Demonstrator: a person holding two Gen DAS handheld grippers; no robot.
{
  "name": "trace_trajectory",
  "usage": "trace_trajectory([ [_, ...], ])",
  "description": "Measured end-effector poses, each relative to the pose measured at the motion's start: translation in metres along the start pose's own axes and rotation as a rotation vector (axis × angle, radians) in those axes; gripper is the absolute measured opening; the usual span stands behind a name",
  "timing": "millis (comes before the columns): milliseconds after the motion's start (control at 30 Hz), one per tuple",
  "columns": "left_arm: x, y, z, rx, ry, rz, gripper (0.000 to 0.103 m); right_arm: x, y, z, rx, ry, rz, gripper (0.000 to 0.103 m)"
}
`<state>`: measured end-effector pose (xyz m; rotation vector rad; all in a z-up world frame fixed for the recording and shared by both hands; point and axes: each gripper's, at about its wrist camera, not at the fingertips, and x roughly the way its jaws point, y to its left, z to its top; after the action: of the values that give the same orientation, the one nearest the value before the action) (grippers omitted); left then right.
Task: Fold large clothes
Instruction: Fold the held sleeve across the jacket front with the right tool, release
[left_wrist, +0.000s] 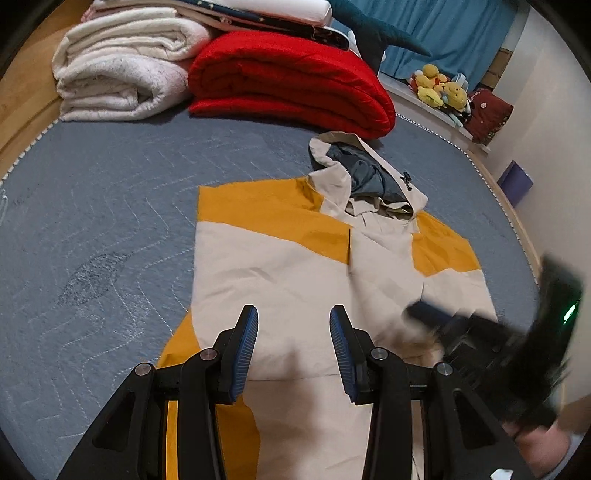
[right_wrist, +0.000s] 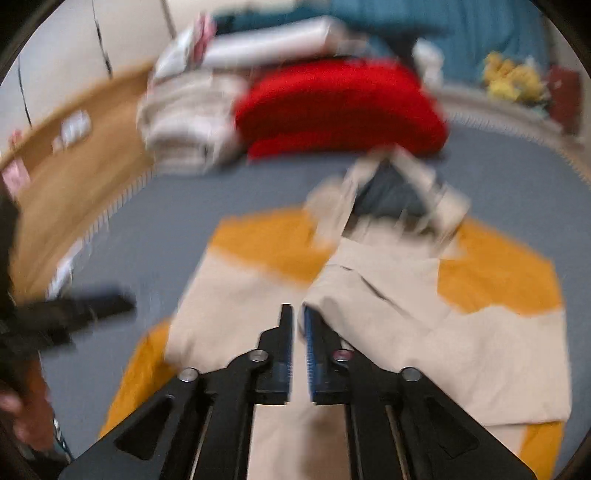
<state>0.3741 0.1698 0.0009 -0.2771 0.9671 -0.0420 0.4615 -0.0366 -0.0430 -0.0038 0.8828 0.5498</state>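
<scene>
A beige and mustard-yellow hooded jacket (left_wrist: 295, 266) lies flat on the grey quilted bed, hood pointing away, sleeves folded in over the body. My left gripper (left_wrist: 293, 314) is open and empty, hovering above the jacket's lower middle. My right gripper (right_wrist: 298, 314) has its jaws nearly closed, a thin gap between the blue pads; a raised fold of the jacket (right_wrist: 369, 295) lies against its right finger, and the blur hides whether it is pinched. The right gripper also shows blurred in the left wrist view (left_wrist: 436, 314), over the jacket's right side.
A folded red blanket (left_wrist: 288, 85) and folded white blankets (left_wrist: 122, 70) sit at the far end of the bed (left_wrist: 92, 221). Plush toys (left_wrist: 439, 86) lie on a ledge at the back right. A wooden floor strip (right_wrist: 74, 166) runs along the bed's left side.
</scene>
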Motion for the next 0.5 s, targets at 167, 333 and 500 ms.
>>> trace_trajectory([
  [167,0.002,0.004,-0.001,-0.021,0.017,-0.019,0.037,-0.018,0.004,-0.031,-0.031,0.082,-0.055,0.019],
  [333,0.008,-0.008,-0.007,-0.004,0.021,-0.045,0.036,-0.091,-0.054,-0.043,0.142,0.054,-0.113,0.029],
  [500,0.02,-0.041,-0.016,0.068,0.011,-0.104,0.019,-0.149,-0.11,-0.059,0.362,-0.047,-0.125,0.029],
])
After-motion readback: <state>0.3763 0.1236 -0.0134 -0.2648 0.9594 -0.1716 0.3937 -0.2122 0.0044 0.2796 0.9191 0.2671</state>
